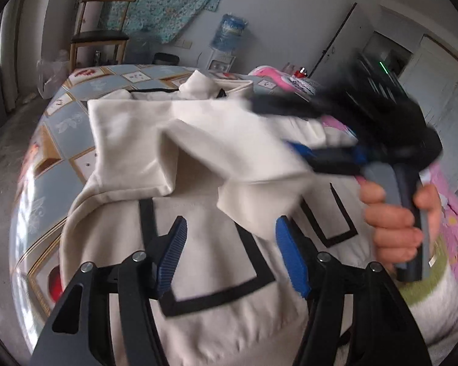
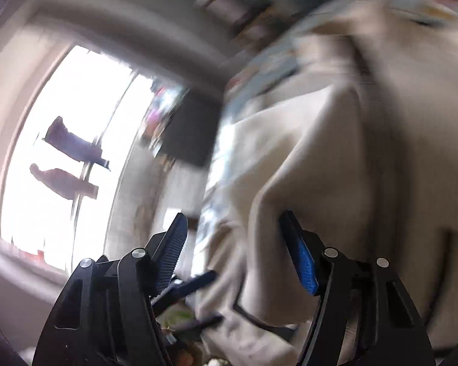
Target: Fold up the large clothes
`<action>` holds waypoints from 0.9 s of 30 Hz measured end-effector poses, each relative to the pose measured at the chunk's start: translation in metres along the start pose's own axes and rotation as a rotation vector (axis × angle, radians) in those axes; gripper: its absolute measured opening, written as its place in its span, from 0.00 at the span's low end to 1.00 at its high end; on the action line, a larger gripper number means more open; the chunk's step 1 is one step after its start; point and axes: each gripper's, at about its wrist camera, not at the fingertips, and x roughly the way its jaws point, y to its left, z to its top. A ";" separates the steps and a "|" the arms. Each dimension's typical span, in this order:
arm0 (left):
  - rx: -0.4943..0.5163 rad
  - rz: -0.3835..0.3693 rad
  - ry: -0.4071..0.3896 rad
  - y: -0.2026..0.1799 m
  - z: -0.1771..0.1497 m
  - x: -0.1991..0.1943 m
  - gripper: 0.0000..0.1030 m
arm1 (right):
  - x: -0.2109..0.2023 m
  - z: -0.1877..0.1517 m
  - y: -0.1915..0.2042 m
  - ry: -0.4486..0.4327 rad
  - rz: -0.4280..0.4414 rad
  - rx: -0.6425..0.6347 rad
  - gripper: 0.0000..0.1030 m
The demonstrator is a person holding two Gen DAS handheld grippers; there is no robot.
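A cream sweatshirt with black outlined shapes lies on a bed, one sleeve folded across its body. My left gripper hovers open above its lower part, nothing between the blue pads. In the left wrist view, a hand holds my right gripper, blurred, at the garment's right side. Its jaws stand apart around the folded sleeve's edge. The right wrist view is heavily smeared: my right gripper is open, with the cream sweatshirt spread beyond it on the right.
The bed carries a blue patchwork quilt; pink bedding lies at its far right. A wooden chair and a water dispenser stand by the back wall. A bright window fills the left of the right wrist view.
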 end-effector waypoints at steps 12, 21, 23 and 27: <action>0.030 0.255 -0.057 0.017 0.005 -0.010 0.59 | 0.017 -0.027 -0.013 0.026 0.142 0.129 0.63; -0.150 0.372 0.104 0.064 0.003 0.043 0.60 | -0.001 -0.050 -0.041 -0.055 0.021 0.222 0.56; -0.159 0.367 0.109 0.064 0.003 0.040 0.60 | 0.004 -0.038 -0.045 -0.056 0.025 0.227 0.55; -0.156 0.382 0.113 0.065 0.003 0.040 0.60 | 0.014 -0.017 -0.054 -0.090 -0.018 0.259 0.56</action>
